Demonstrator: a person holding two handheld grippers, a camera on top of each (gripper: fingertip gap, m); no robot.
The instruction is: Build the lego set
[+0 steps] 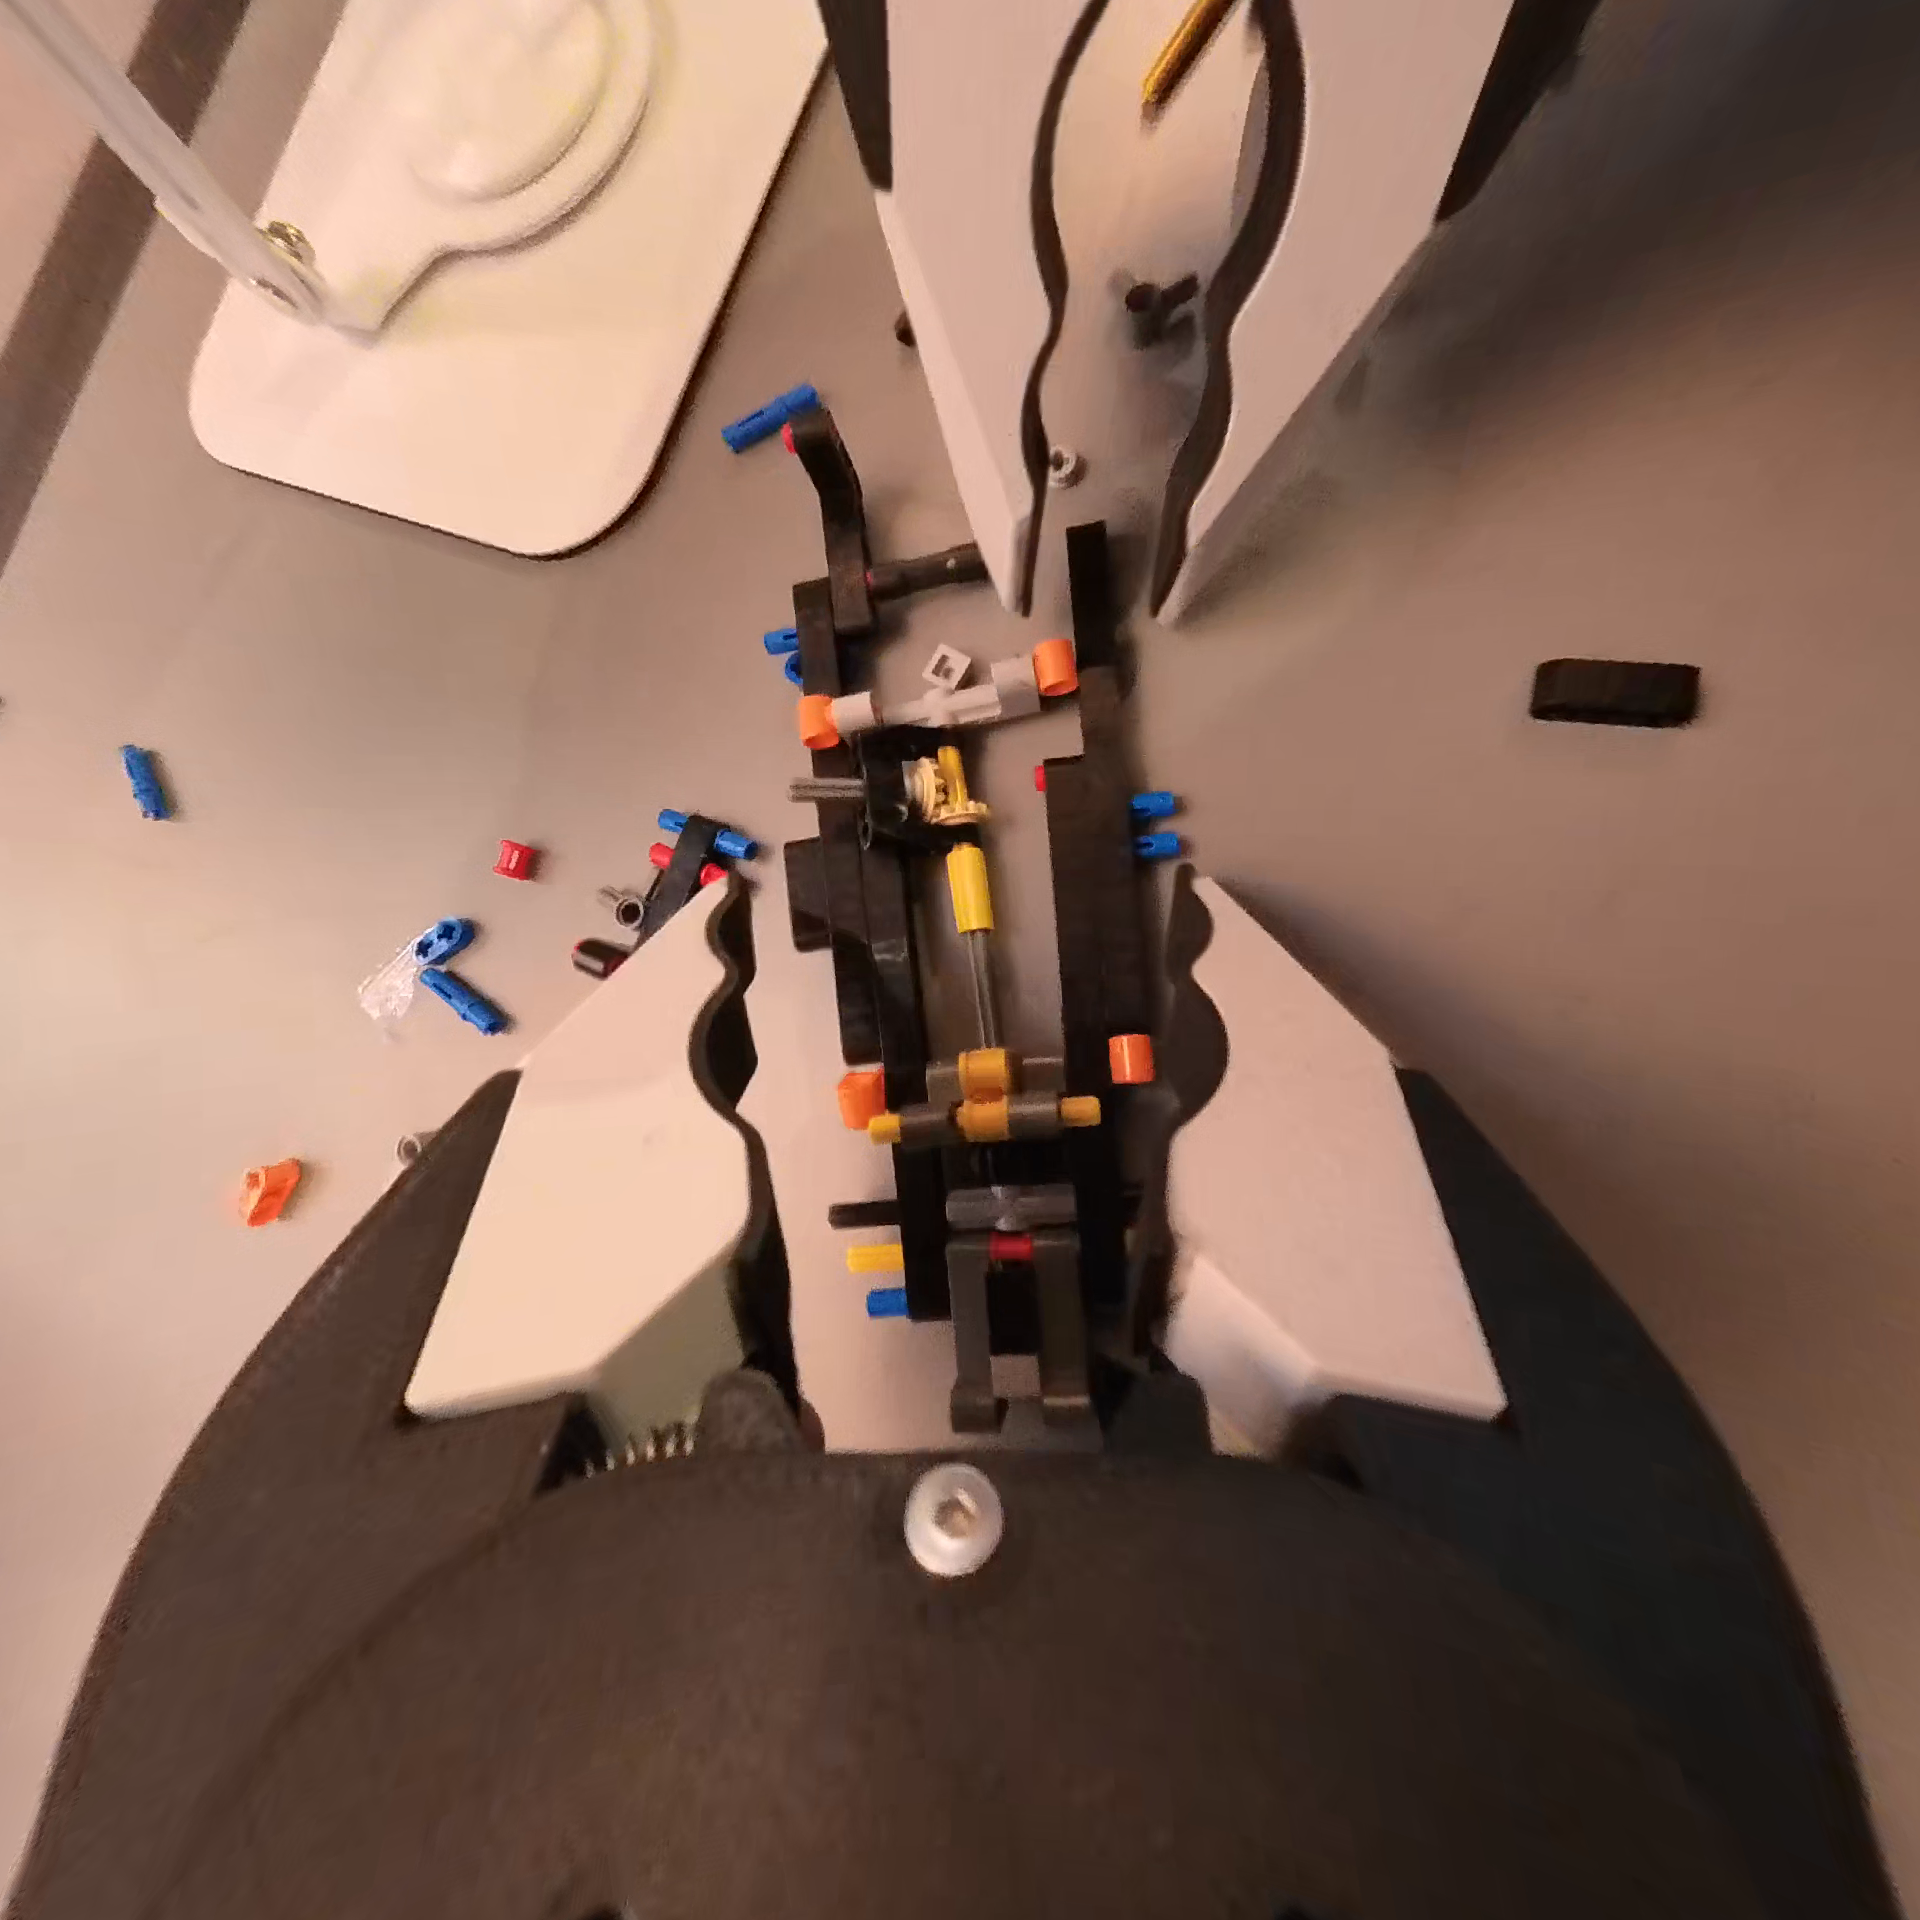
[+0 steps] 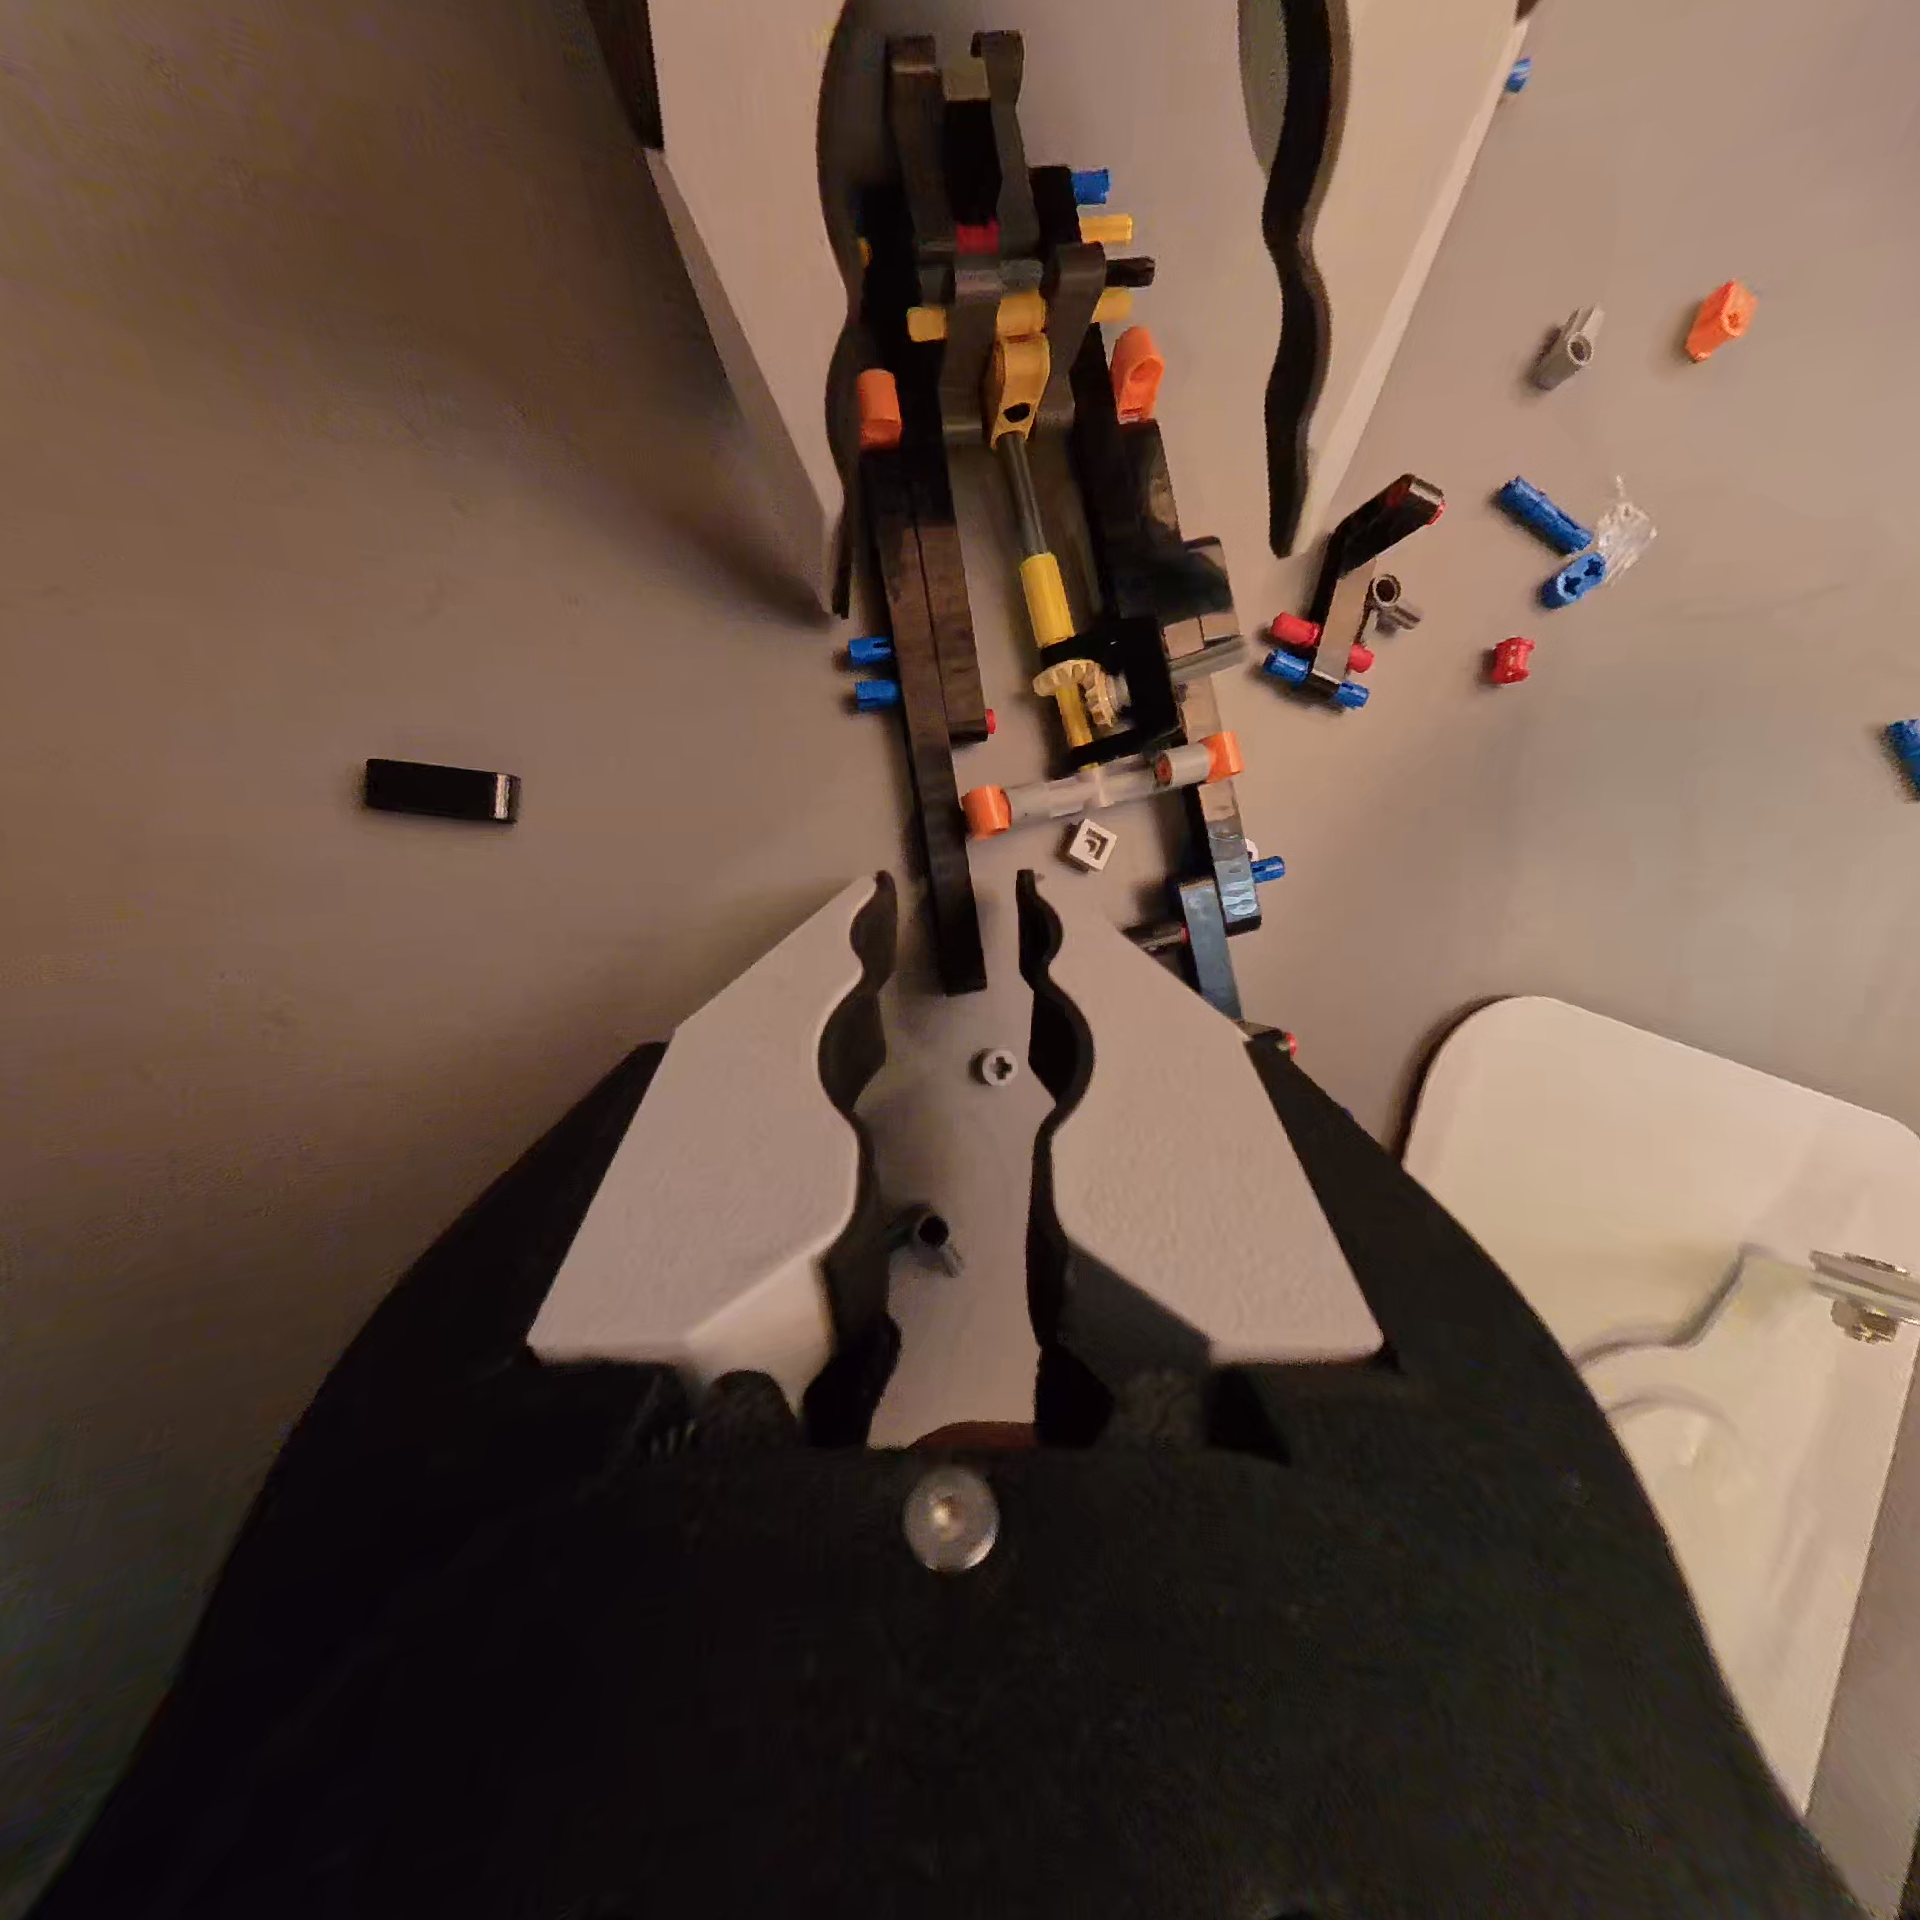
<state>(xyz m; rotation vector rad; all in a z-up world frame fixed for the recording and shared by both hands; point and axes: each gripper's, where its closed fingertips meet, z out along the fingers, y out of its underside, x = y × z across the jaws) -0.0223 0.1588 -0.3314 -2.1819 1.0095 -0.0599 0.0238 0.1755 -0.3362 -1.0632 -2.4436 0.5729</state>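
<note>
On the grey table [image 1: 312,644] the half-built lego chassis [image 1: 966,935] lies braced between the wide-apart left gripper [image 1: 961,894] and the right gripper [image 2: 956,883], narrowly parted around one black beam end; seating that beam likely needs a steady squeeze

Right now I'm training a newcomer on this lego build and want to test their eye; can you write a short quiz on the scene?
1. True or false: the loose black beam touches the lego chassis.
2. The sleeve on the chassis's central shaft is: A red, B yellow, C blue?
3. Which claw brackets the tip of the chassis's long black rail?
Key: 1 false, they lie apart; 2 B; 3 the right claw.
</note>
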